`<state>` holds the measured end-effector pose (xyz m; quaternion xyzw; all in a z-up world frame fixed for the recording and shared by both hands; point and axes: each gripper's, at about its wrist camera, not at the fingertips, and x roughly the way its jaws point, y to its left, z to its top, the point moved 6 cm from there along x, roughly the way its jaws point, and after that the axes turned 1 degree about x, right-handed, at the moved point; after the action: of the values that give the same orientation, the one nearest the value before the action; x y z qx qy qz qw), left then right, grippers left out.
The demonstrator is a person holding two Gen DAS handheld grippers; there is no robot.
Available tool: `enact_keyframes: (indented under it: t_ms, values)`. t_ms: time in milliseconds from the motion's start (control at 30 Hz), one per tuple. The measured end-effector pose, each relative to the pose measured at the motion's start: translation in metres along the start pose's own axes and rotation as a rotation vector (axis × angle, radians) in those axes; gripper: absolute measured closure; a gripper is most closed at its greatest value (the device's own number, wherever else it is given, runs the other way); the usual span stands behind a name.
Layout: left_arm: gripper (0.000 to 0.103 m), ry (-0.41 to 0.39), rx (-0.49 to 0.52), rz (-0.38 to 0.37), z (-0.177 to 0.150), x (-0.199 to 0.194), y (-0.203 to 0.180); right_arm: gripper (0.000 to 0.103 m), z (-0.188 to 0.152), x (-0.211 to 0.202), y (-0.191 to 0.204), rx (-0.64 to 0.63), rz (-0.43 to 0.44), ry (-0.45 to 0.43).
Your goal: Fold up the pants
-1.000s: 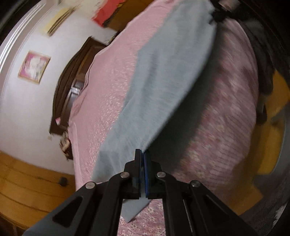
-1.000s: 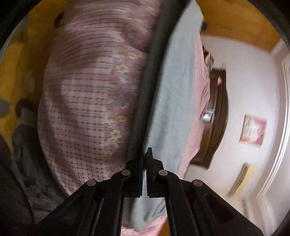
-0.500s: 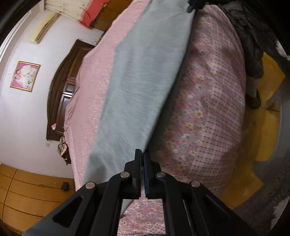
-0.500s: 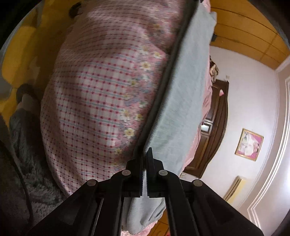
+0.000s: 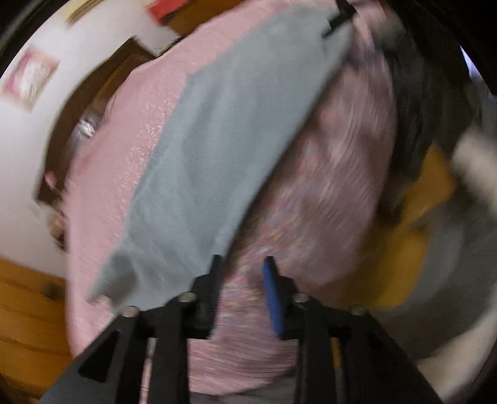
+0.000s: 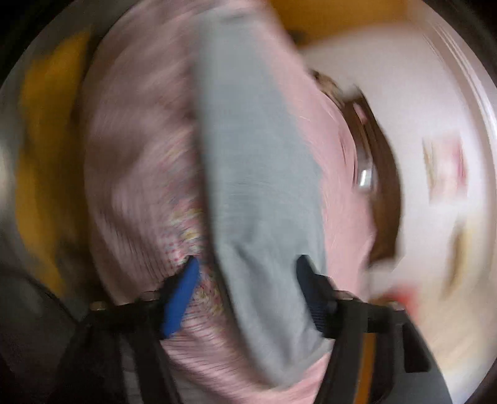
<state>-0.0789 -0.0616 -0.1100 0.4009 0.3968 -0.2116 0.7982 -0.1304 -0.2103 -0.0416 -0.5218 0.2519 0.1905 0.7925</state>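
Observation:
The grey pants [image 5: 217, 149] lie as a long folded strip on the pink bed [image 5: 124, 130]; they also show in the right wrist view [image 6: 257, 186]. My left gripper [image 5: 240, 270] is open and empty, just right of the near end of the strip. My right gripper [image 6: 245, 273] is open, its fingers either side of the other end of the pants [image 6: 273, 310], holding nothing. The right gripper shows as a dark shape at the far end of the strip in the left wrist view [image 5: 338, 18]. Both views are motion-blurred.
A pink checked floral cover [image 5: 326, 186] hangs over the bed's side. A dark wooden headboard [image 5: 71, 124] stands against the white wall. Yellow floor [image 5: 403, 248] and a dark grey rug [image 5: 419, 108] lie beside the bed.
Both grippers were shut on the edge of the grey pants and have opened and let go. The pants now lie on the bed. Both cameras are moving.

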Motion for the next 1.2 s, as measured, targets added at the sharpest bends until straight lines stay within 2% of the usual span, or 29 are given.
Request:
enact_keyframes:
  t_ms: [33,100,133,167,233,267,300,367,467,533,600,733,800,867,900,967,1067,1133,1200]
  values:
    - [0.059,-0.04,-0.07,-0.042,0.007,-0.013,0.005,0.036,-0.009,-0.011,-0.025,0.195,0.067,-0.018]
    - [0.047,-0.113,-0.151,-0.081,0.02,-0.029,0.017,0.036,-0.044,-0.023,-0.081,0.628,0.17,-0.053]
    - [0.038,-0.15,-0.188,-0.087,0.027,-0.034,0.026,0.036,-0.064,-0.024,-0.101,0.796,0.22,-0.061]
    - [0.031,-0.187,-0.229,-0.079,0.032,-0.037,0.037,0.036,-0.093,-0.02,-0.121,0.991,0.279,-0.064]
    - [0.028,-0.232,-0.318,-0.014,0.042,-0.028,0.064,0.038,-0.141,-0.01,-0.143,1.27,0.371,-0.059]
    - [0.028,-0.229,-0.362,0.013,0.044,-0.017,0.076,0.044,-0.165,-0.006,-0.149,1.383,0.414,-0.067]
    - [0.028,-0.216,-0.422,0.032,0.045,0.001,0.089,0.055,-0.18,-0.005,-0.151,1.442,0.432,-0.077]
    - [0.029,-0.201,-0.497,0.033,0.043,0.023,0.101,0.07,-0.209,-0.006,-0.151,1.532,0.416,-0.063]
    - [0.029,-0.159,-0.624,0.021,0.029,0.056,0.115,0.071,-0.226,-0.009,-0.145,1.574,0.417,-0.033]
    - [0.029,-0.135,-0.687,0.02,0.015,0.067,0.126,0.072,-0.222,-0.011,-0.141,1.55,0.391,-0.009]
    - [0.029,-0.117,-0.721,0.013,0.006,0.076,0.126,0.072,-0.205,-0.014,-0.142,1.496,0.365,0.01]
    - [0.029,-0.153,-0.704,0.019,-0.006,0.064,0.121,0.072,-0.126,-0.018,-0.151,1.368,0.338,-0.018]
    - [0.029,-0.176,-0.696,0.035,-0.008,0.047,0.129,0.072,-0.075,-0.009,-0.15,1.297,0.33,-0.053]
    - [0.028,-0.197,-0.702,0.072,-0.013,0.029,0.138,0.072,-0.006,0.005,-0.146,1.227,0.263,-0.077]
    - [0.028,-0.21,-0.717,0.093,-0.02,0.02,0.143,0.072,0.033,0.012,-0.14,1.192,0.255,-0.117]
    - [0.026,-0.23,-0.755,0.139,-0.036,0.006,0.155,0.072,0.126,0.028,-0.114,1.133,0.274,-0.196]
    - [0.023,-0.219,-0.806,0.216,-0.062,0.0,0.174,0.072,0.225,0.047,-0.072,1.053,0.345,-0.277]
    - [0.022,-0.209,-0.898,0.212,-0.088,0.002,0.188,0.072,0.266,0.055,-0.046,0.99,0.349,-0.297]
    - [0.022,-0.185,-1.042,0.144,-0.12,0.012,0.198,0.072,0.289,0.059,-0.023,0.943,0.343,-0.297]
